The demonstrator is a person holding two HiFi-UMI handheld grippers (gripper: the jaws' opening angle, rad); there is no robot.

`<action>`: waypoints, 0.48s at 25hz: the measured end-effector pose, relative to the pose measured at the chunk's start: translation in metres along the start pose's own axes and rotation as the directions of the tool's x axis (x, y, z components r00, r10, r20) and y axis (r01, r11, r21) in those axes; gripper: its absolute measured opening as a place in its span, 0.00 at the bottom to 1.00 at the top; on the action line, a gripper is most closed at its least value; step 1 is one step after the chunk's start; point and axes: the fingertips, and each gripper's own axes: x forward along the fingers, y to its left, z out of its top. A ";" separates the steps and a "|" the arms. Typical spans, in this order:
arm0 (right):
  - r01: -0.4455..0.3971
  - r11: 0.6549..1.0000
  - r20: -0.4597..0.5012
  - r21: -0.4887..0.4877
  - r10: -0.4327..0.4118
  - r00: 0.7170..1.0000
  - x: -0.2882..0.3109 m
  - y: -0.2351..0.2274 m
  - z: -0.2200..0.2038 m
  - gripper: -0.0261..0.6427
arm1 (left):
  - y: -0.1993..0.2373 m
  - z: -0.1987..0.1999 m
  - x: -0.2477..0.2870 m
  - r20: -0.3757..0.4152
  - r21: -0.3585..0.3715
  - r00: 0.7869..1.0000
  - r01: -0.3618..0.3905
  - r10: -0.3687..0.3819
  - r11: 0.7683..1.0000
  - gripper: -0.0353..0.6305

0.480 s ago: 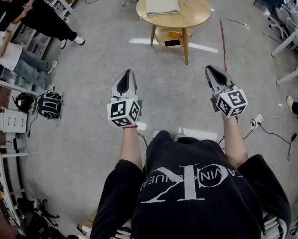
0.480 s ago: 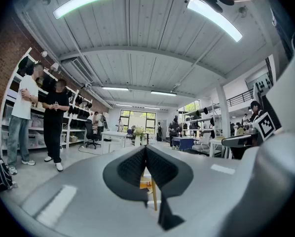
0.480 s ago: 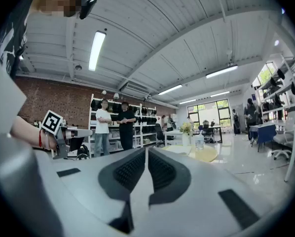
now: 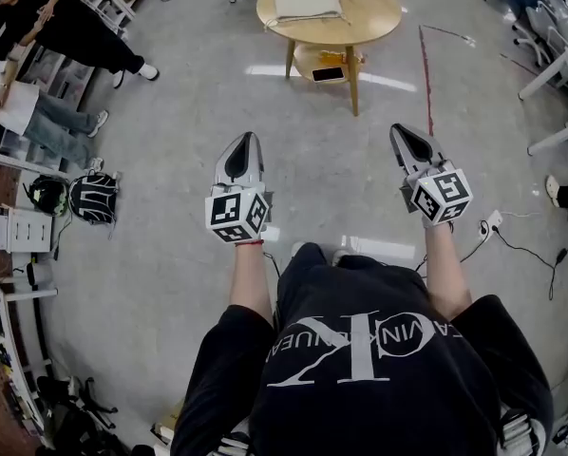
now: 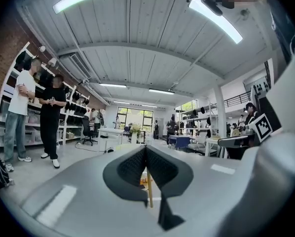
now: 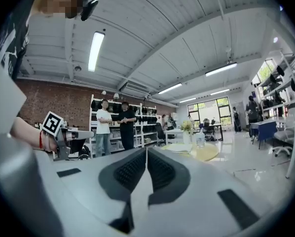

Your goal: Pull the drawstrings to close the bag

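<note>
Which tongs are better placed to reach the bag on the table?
Left tongs, marginally: the bag sits left of centre on the table. Right tongs are equally shut, empty and far off.

I see a pale matt wooden counter (image 4: 380,15), what looks like a cloth bag (image 4: 307,1), and a smooth, faintly glossy floor (image 4: 170,283).

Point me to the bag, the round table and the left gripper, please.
bag (image 4: 308,1), head view, middle of its flat beige top.
round table (image 4: 384,19), head view, bare wooden top near its right edge.
left gripper (image 4: 249,139), head view, tip of its closed jaws.
</note>
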 end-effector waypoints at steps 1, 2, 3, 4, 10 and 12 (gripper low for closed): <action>-0.002 1.000 -0.002 0.000 0.002 1.000 0.001 0.000 -0.001 0.07 | -0.001 -0.001 0.001 -0.004 0.001 1.000 0.003 -0.003 1.000 0.07; -0.005 1.000 -0.005 -0.001 0.005 1.000 0.002 0.000 -0.001 0.07 | -0.002 -0.002 0.002 -0.005 0.002 1.000 0.006 -0.006 1.000 0.07; -0.007 1.000 -0.009 -0.002 0.007 1.000 0.003 0.000 -0.002 0.07 | -0.002 -0.002 0.004 -0.005 0.004 1.000 0.010 -0.010 1.000 0.07; -0.010 1.000 -0.015 -0.006 0.010 1.000 0.005 0.000 -0.003 0.07 | -0.003 -0.002 0.006 -0.004 0.009 1.000 0.014 -0.014 1.000 0.07; -0.006 1.000 -0.025 0.012 0.006 1.000 0.007 -0.011 -0.002 0.25 | 0.005 -0.005 0.010 -0.006 -0.044 1.000 0.007 -0.008 0.999 0.40; 0.019 0.999 -0.002 0.038 -0.019 1.000 0.002 -0.023 0.001 0.29 | 0.007 -0.004 0.008 -0.004 -0.015 1.000 -0.013 0.013 1.000 0.40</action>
